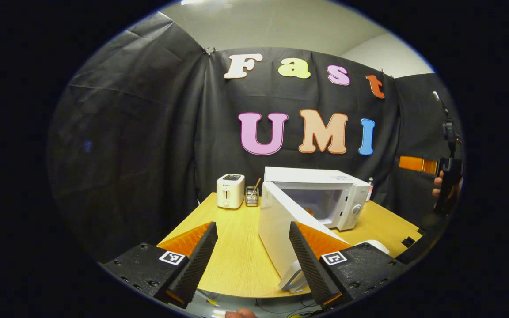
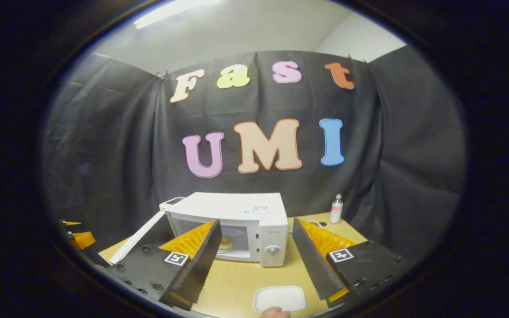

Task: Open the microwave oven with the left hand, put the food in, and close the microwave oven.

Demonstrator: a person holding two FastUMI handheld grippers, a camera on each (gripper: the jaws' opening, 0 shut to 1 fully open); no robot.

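**Door swung open, food already inside, closing comes next**

Nearest to us in the left gripper view, the left gripper [image 1: 252, 254] stands with its jaws wide and nothing between them. Just past its right finger stands the white slab door [image 1: 281, 229] of the boxy white microwave oven [image 1: 325, 194], swung out toward us on its left-side hinge, its long axis upright and its free edge low and nearest this gripper. We judge the left hand the nearer one for the push that shuts it; the door lies ahead and slightly right of the jaws.

In the right gripper view, the right gripper [image 2: 254, 258] is likewise spread wide and empty, hovering above the light wooden table [image 2: 237, 278]. Between its fingers we see into the oven's cavity, where a round tan piece of food [image 2: 226, 242] sits on the floor of the chamber. Below the jaws, at the table's near edge, rests a white rectangular tray [image 2: 279, 298], bare.

Counting left to right: one small white toaster [image 1: 230, 191], one wire holder [image 1: 251, 196] beside it, one microwave, one door, one food item, one tray, one small pale bottle [image 2: 336, 209] at the back.
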